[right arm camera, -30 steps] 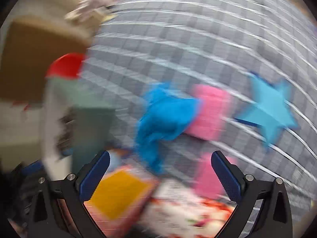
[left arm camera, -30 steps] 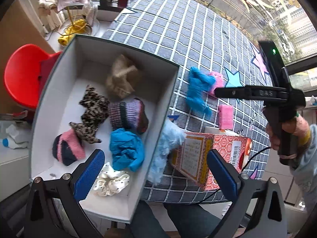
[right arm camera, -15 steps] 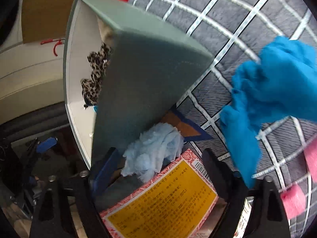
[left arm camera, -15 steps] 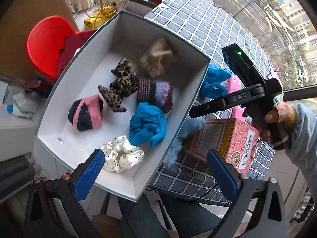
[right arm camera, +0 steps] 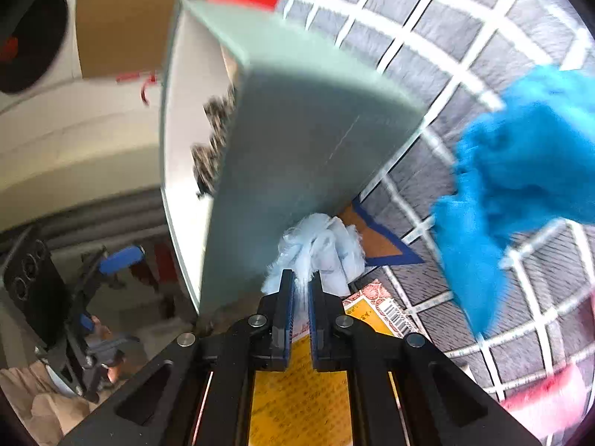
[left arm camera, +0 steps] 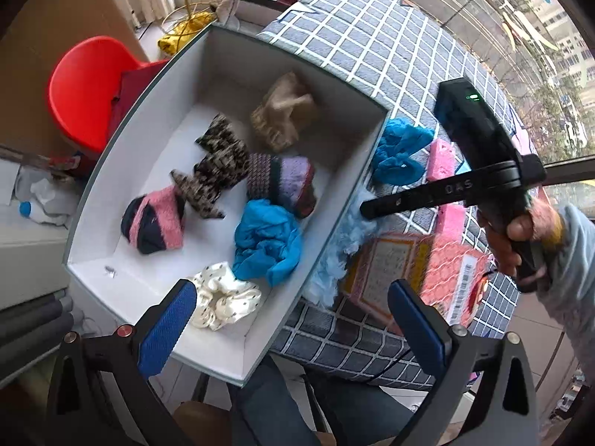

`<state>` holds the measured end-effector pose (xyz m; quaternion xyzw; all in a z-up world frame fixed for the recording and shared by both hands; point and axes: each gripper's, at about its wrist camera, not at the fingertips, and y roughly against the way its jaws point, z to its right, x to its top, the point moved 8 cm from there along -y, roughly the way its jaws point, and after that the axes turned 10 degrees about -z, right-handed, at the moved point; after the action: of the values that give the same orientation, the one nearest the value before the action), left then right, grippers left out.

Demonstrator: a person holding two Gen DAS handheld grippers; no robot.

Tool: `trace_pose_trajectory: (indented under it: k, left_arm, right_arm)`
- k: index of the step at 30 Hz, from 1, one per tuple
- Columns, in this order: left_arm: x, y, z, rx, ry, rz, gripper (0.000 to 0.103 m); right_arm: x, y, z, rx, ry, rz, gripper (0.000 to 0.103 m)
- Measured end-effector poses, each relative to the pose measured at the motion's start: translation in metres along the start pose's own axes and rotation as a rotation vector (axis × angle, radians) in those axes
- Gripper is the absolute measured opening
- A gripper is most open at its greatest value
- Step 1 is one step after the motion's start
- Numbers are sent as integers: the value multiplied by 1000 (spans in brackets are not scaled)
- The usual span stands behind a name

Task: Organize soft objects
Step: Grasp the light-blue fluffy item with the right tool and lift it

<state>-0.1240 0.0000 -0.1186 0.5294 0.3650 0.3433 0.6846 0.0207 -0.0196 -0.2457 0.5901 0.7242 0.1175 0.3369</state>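
A white box [left arm camera: 346,204] with grey-green outer walls [right arm camera: 297,130] overhangs the checked table's left edge and holds several soft pieces, among them a blue cloth [left arm camera: 266,241] and a white scrunchie [left arm camera: 223,297]. A fluffy light-blue cloth [right arm camera: 319,245] is wedged between the box and a red carton [left arm camera: 420,271]. My right gripper [right arm camera: 302,277] is closing its jaws tight on that cloth [left arm camera: 334,260], its tip [left arm camera: 366,208] beside the box wall. My left gripper [left arm camera: 290,297] hangs open above the box's near end, holding nothing. Another blue cloth [left arm camera: 398,152] and a pink sponge [left arm camera: 440,160] lie on the table.
A second pink sponge [left arm camera: 452,219] lies by the carton. A red chair [left arm camera: 85,93] stands left of the box, with clutter and a yellow wire rack [left arm camera: 186,29] behind. The checked tablecloth [left arm camera: 372,55] stretches away beyond the box. A person's legs show under the table edge.
My right gripper swung down and left to the gap beside the box and shut on the light-blue cloth. The left view rolled slightly over the box.
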Motion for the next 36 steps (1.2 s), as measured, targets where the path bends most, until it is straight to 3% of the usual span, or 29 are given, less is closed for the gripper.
trace_pose_trajectory:
  k: [5, 10, 15, 20, 22, 24, 25, 26, 28, 31, 36]
  left_arm:
    - [18, 12, 33, -5, -87, 30, 103]
    - [35, 16, 80, -25, -196, 35, 103]
    - [51, 10, 142, -45, -311, 24, 103]
    - [60, -6, 188, -29, -386, -10, 103]
    - [62, -15, 200, -25, -400, -38, 103]
    - [70, -27, 213, -4, -408, -59, 103]
    - [75, -32, 219, -4, -406, -65, 103]
    - [77, -33, 223, -9, -399, -70, 103]
    - [84, -38, 230, -31, -369, -87, 103]
    - [95, -40, 232, -51, -312, -95, 103]
    - [111, -33, 218, -52, -217, -79, 103]
  right_arm:
    - [-18, 61, 9, 50, -70, 240, 9]
    - [-56, 144, 48, 78, -215, 486, 9]
    - [-137, 193, 116, 86, -459, 710, 9]
    - [-217, 213, 189, 53, -694, 825, 9]
    - [-251, 220, 213, -5, -798, 854, 9]
    - [-280, 224, 230, -107, -884, 870, 16]
    - [-287, 223, 233, -134, -894, 855, 34]
    - [-288, 222, 233, -160, -891, 841, 64]
    - [-275, 222, 219, -276, -793, 824, 79]
    - [-240, 224, 193, -409, -618, 770, 79]
    - [-145, 212, 145, -687, -253, 649, 79]
